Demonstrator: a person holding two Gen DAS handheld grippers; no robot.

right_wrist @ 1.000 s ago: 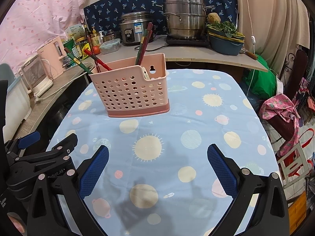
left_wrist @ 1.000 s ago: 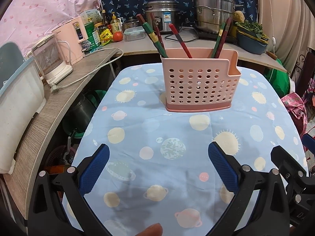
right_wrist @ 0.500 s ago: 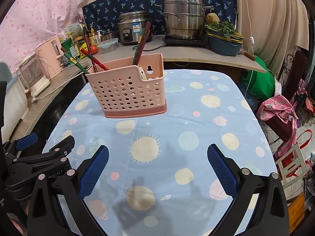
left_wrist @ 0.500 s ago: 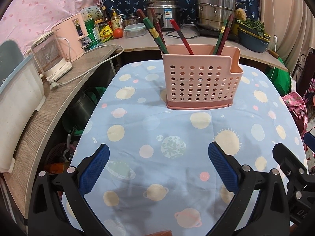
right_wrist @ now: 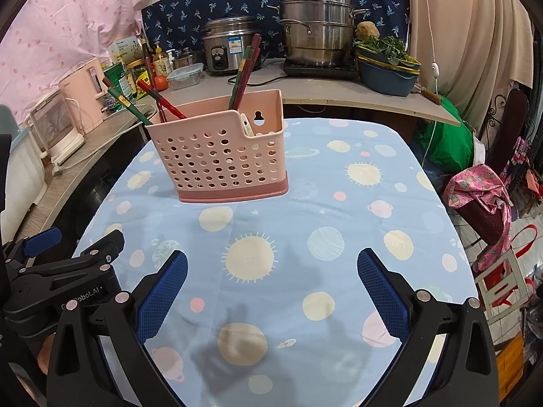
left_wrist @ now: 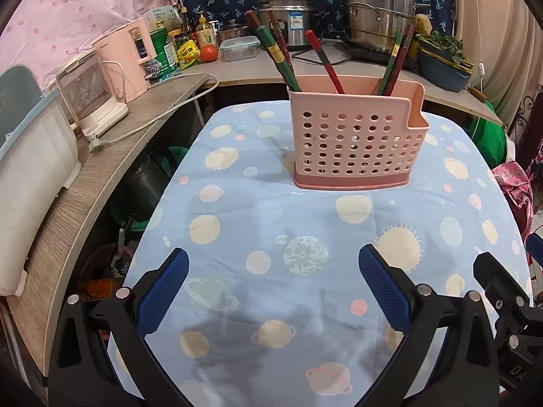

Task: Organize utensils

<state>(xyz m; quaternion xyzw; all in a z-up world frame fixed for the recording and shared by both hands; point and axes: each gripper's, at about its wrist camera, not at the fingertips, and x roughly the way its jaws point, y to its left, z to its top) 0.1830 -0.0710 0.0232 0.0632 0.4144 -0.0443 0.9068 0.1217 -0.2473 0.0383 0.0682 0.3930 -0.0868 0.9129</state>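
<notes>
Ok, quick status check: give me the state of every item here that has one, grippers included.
left gripper: open, empty, above the tablecloth.
right gripper: open, empty, above the tablecloth.
pink utensil holder: upright on the tablecloth, apart from both grippers.
chopsticks: standing tilted inside the holder, ends poking above its rim.
white utensil: in the holder's low end section, only its tip showing.
rice cooker: lid shut.
steamer pot: lid on.

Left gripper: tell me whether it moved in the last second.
Yes. The left gripper has drawn back slightly: the pink utensil basket sits higher against the steamer pot.
</notes>
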